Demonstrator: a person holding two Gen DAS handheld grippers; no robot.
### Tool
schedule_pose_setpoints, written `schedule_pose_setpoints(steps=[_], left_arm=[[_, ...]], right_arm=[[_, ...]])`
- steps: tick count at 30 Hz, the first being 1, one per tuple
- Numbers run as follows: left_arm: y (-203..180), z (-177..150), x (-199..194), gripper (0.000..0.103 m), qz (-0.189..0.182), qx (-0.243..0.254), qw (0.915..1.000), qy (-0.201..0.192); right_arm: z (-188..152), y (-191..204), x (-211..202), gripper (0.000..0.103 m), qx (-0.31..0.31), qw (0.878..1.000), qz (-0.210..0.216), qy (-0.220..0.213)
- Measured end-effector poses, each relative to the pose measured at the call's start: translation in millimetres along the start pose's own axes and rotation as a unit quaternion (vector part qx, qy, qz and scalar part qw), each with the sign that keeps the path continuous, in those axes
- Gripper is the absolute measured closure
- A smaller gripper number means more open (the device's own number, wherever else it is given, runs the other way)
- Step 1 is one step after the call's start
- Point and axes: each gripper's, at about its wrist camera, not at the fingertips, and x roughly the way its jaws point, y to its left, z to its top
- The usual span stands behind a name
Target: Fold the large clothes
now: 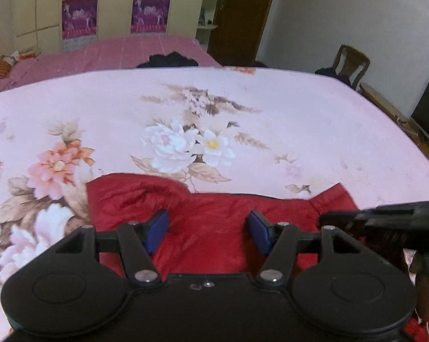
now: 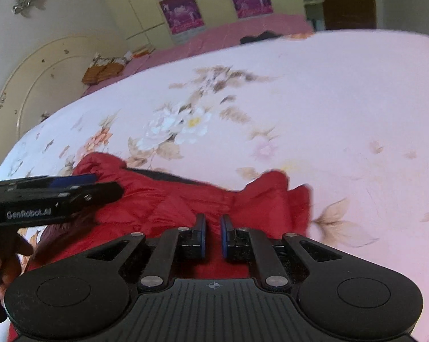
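Observation:
A red padded jacket (image 1: 214, 208) lies spread across the near part of a pink floral bedsheet (image 1: 300, 114). My left gripper (image 1: 208, 228) hovers over its middle, open, with its blue pads (image 1: 158, 229) wide apart and nothing between them. In the right wrist view the jacket (image 2: 171, 199) runs left to right, one bunched end (image 2: 274, 193) at the right. My right gripper (image 2: 213, 233) sits low over it, pads almost together; whether cloth is pinched is not visible. Each gripper shows in the other's view: the right one (image 1: 325, 219) at the right edge, the left one (image 2: 100, 188) at the left.
A second bed with a magenta cover (image 1: 114, 51) stands behind, a dark garment (image 1: 168, 58) on it. A wooden chair (image 1: 351, 62) and the bed's wooden edge (image 1: 385, 105) are at the right. A cream headboard (image 2: 29, 85) is at the left. A hand (image 2: 3, 259) holds the left gripper.

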Motion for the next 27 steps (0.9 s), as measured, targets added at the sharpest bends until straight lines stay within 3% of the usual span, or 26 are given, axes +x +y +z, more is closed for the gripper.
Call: schedule_pose_setpoints(steps=[5, 6, 8, 11, 12, 14, 17, 19, 22, 23, 24, 27], left_arm=[[-6.7, -38.4, -70.5, 0.035, -0.021, -0.023, 0.9986, -0.043], [-11.6, -48.9, -82.8, 0.036, -0.019, -0.018, 0.9983, -0.052], [-17.4, -72.6, -103.8, 0.037, -0.025, -0.035, 0.9969, -0.065], [-22.1, -97.5, -115.4, 0.040, -0.020, -0.049, 0.9966, -0.064], [-23.0, -106.1, -115.2, 0.042, -0.019, -0.051, 0.9968, -0.058], [-23.8, -119.4, -115.6, 0.041, -0.009, -0.048, 0.9971, -0.059], [-17.5, -129.4, -112.4, 0.033, 0.000, -0.063, 0.9968, -0.050], [-11.7, -128.1, -110.9, 0.029, 0.001, -0.078, 0.9962, -0.039], [-3.5, -121.5, -118.1, 0.024, 0.012, -0.092, 0.9946, -0.047], [-0.6, -118.9, -119.4, 0.020, 0.014, -0.095, 0.9941, -0.049], [4.1, -115.8, -118.6, 0.019, 0.008, -0.102, 0.9935, -0.050], [20.8, -109.2, -108.4, 0.021, -0.029, -0.142, 0.9883, -0.048]], right_arm=[[-19.5, -10.8, -69.5, 0.091, 0.028, 0.998, 0.029, -0.040], [-28.0, -8.8, -80.7, 0.066, 0.020, 0.998, 0.035, -0.039], [-47.8, -5.8, -104.6, 0.037, 0.010, 0.997, 0.040, -0.062], [-64.9, -4.4, -123.6, 0.037, 0.016, 0.995, 0.070, -0.064], [-70.1, -5.9, -126.8, 0.052, 0.023, 0.994, 0.084, -0.062], [-79.5, -5.7, -125.8, 0.069, 0.028, 0.992, 0.115, -0.043], [-99.7, 3.3, -106.7, 0.070, -0.027, 0.996, 0.089, -0.004], [-103.1, -7.7, -96.7, 0.075, 0.004, 0.996, 0.087, 0.014], [-90.7, -14.3, -118.8, 0.074, 0.031, 0.996, 0.074, -0.048], [-85.1, -19.9, -122.2, 0.058, 0.042, 0.995, 0.071, -0.062], [-79.3, -28.9, -121.0, 0.027, 0.064, 0.993, 0.071, -0.068], [-67.5, -59.4, -97.0, 0.023, 0.141, 0.983, 0.104, -0.051]])
